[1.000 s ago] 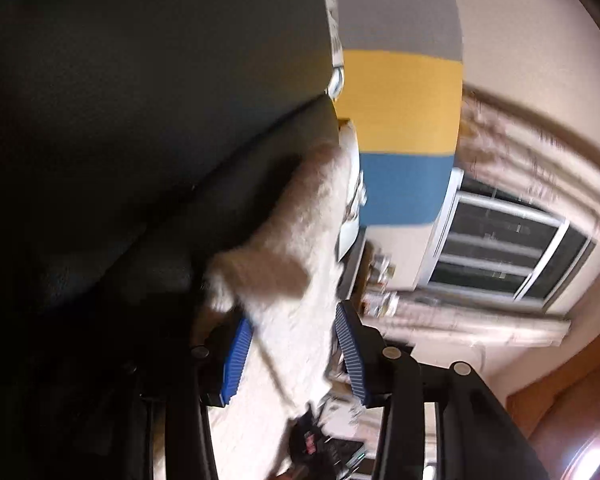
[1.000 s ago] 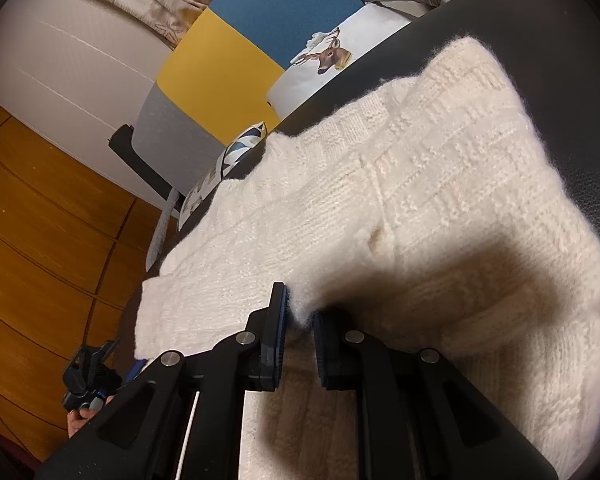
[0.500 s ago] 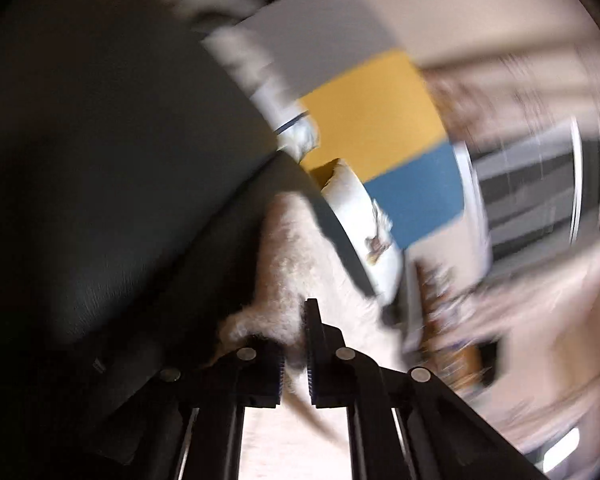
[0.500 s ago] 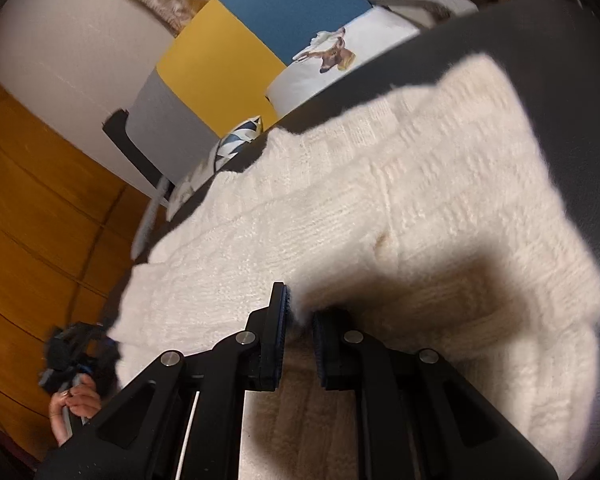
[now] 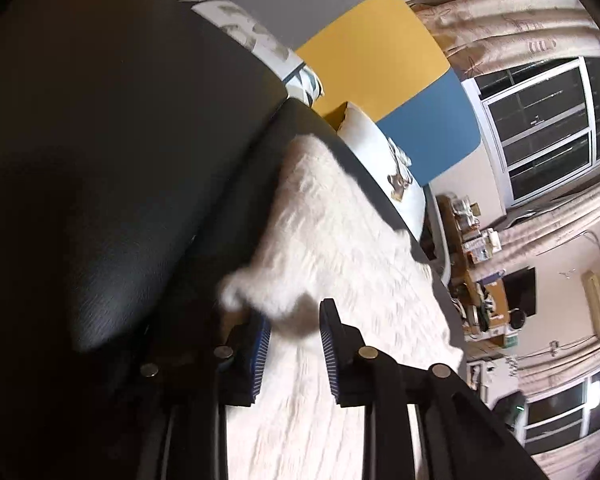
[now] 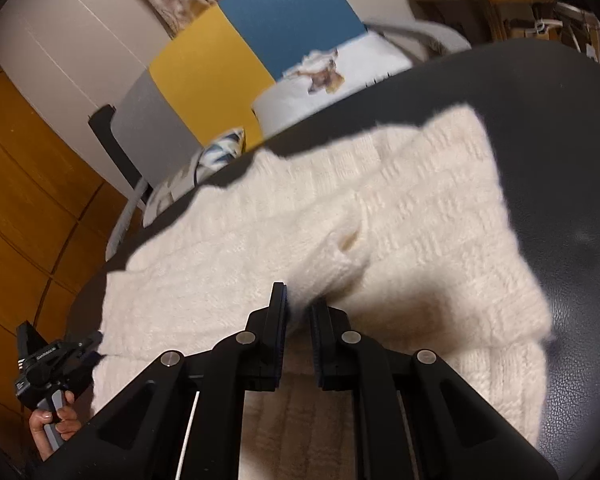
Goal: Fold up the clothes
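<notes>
Cream knit sweater (image 6: 380, 216) lies spread across the black leather seat (image 6: 560, 128), partly folded. My right gripper (image 6: 298, 320) is pinched tight on a raised fold of it. My left gripper (image 5: 294, 334) is opening, a sweater corner between its parted pads.

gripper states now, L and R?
Left gripper: jaws opening, cream sweater corner between them.
Right gripper: shut on a sweater fold.
</notes>
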Available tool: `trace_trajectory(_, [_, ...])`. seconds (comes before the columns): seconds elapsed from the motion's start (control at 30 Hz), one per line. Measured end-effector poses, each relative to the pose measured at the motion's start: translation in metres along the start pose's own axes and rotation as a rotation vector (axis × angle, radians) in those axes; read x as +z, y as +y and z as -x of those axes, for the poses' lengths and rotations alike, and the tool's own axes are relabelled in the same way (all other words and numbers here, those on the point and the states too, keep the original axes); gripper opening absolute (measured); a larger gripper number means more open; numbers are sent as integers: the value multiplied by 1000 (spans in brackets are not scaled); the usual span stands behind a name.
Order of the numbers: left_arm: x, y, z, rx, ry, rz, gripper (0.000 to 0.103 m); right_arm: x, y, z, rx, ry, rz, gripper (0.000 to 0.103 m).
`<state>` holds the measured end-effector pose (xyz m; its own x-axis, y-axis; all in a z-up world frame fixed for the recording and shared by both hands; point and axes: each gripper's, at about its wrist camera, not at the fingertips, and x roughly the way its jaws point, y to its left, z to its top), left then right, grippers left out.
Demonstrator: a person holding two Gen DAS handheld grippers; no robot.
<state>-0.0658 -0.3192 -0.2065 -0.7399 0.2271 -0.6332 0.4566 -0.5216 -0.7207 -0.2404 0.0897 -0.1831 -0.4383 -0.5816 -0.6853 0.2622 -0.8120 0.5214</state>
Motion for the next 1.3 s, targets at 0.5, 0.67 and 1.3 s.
trace_trajectory(0.5, [12,-64,-11,-14,-41,-244,28,9,17,50,-72,-109,69,39])
trace_trajectory(0.67, [15,-66,-31,42,-37,-285,28,12,57,8,-141,-27,287,39])
trace_trajectory(1.3, [58,-82,-73,214,25,-409,28,28,130,-49,-66,8,535,54])
